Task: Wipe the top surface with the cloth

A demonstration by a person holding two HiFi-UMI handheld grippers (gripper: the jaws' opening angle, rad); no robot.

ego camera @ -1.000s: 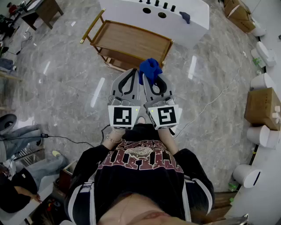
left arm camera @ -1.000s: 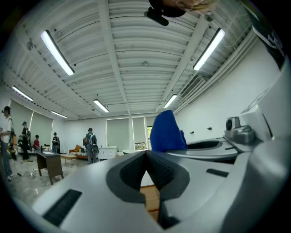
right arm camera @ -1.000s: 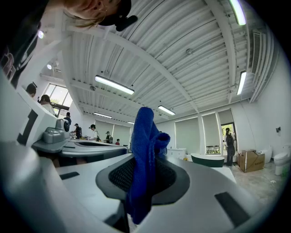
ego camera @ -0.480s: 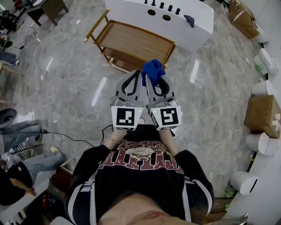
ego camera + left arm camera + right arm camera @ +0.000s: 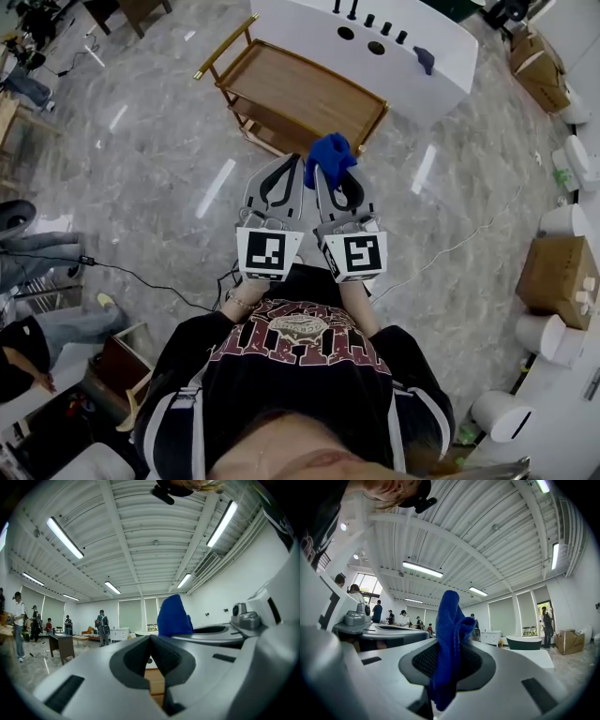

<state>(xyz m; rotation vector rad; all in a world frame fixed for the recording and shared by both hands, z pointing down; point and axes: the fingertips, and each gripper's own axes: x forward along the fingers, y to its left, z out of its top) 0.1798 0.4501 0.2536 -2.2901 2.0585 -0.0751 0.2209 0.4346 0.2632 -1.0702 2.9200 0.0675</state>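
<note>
Right gripper (image 5: 328, 178) clamped on the blue cloth (image 5: 330, 155), which is held in the air. Left gripper (image 5: 295, 171) jaws together, nothing between. Wooden table (image 5: 300, 89) lies ahead and below, long axis slanting across. I judge its near right corner closest to the cloth.

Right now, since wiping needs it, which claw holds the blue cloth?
The right claw: the blue cloth is pinched between its jaws, while the left claw is shut on nothing.

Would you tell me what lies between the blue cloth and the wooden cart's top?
Nothing, by the head view: the blue cloth, in the right gripper, reaches the near edge of the wooden cart.
</note>
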